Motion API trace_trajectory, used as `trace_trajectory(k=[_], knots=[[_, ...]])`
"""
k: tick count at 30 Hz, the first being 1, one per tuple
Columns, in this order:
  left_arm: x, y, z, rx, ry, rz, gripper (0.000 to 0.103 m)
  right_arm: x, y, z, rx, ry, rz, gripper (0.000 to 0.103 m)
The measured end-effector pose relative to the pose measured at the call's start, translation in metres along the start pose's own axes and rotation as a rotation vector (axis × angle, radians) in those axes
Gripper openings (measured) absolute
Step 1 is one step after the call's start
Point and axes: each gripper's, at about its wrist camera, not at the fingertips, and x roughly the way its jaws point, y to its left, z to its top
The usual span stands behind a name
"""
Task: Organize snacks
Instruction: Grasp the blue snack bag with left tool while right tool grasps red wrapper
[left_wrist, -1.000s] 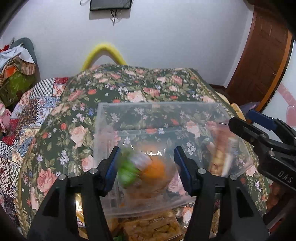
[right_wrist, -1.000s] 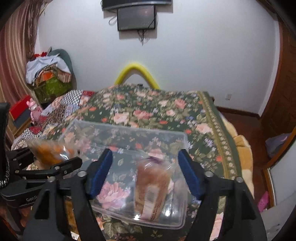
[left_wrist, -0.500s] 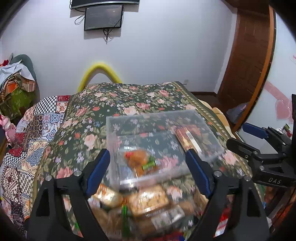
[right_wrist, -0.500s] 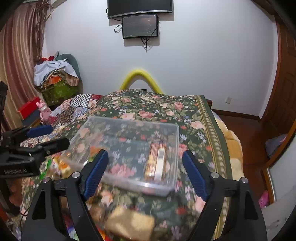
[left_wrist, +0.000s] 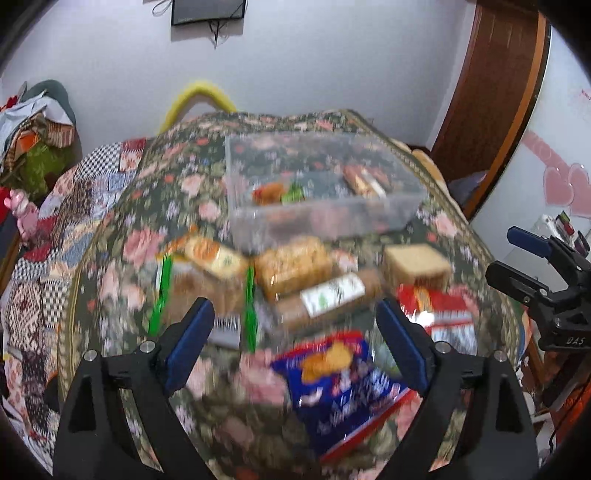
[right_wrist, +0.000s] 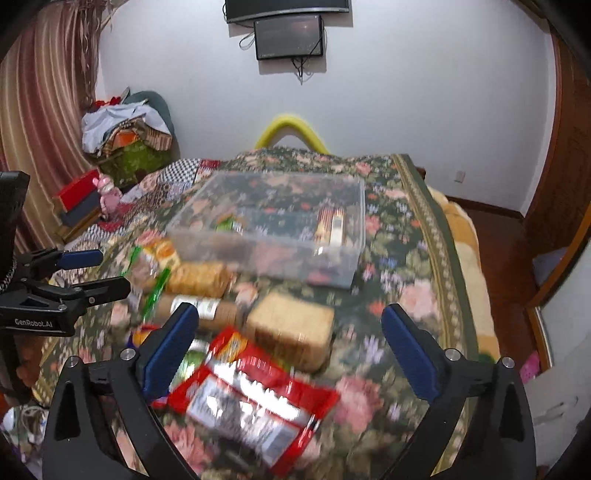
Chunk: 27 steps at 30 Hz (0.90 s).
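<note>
A clear plastic bin (left_wrist: 325, 218) (right_wrist: 266, 254) sits on the floral bedspread. It holds an orange snack bag with a green label (left_wrist: 275, 192) and a striped biscuit pack (left_wrist: 364, 181) (right_wrist: 330, 225). In front of it lies a pile of loose snacks. My left gripper (left_wrist: 295, 339) hangs over a blue bag (left_wrist: 343, 384), jaws opening, gripping nothing. My right gripper (right_wrist: 290, 347) hovers above a red bag (right_wrist: 251, 391) and a tan cracker pack (right_wrist: 291, 328), jaws opening and empty. Each gripper shows at the edge of the other's view.
More packs lie near the bin: a brown biscuit roll (left_wrist: 325, 299), a golden cracker pack (left_wrist: 295, 262) and green-edged packets (left_wrist: 207, 258). The bed drops off at the right edge (right_wrist: 454, 258). Clothes are heaped on a chair (right_wrist: 125, 136) at the far left.
Both grippers pulled back from the bin and opened wide. The orange bag and the striped pack now lie inside it. The pile of loose snacks has come into view below the fingers.
</note>
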Motion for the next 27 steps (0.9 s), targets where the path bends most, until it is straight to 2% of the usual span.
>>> trace_trajectory(k=[5,9,17,21,24,27], knots=[[0.0,0.0,-0.027,-0.02,0.036,0.003,0.09,0.003,0.01,-0.027,0.01,0.041,0.007,0.101],[0.006,-0.001,-0.042,-0.064,0.056,-0.029,0.09,0.014,0.015,-0.04,0.018,0.083,-0.004,0.101],[0.033,-0.009,-0.057,-0.087,0.117,-0.054,0.09,0.038,0.017,-0.044,0.03,0.128,-0.029,0.101],[0.037,-0.004,-0.067,-0.097,0.137,-0.069,0.095,0.041,0.017,-0.048,0.024,0.141,-0.024,0.101],[0.039,0.004,-0.069,-0.112,0.143,-0.051,0.095,0.041,0.014,-0.052,0.033,0.154,-0.03,0.102],[0.042,0.008,-0.068,-0.149,0.157,-0.08,0.095,0.042,0.005,-0.057,0.061,0.171,-0.037,0.102]])
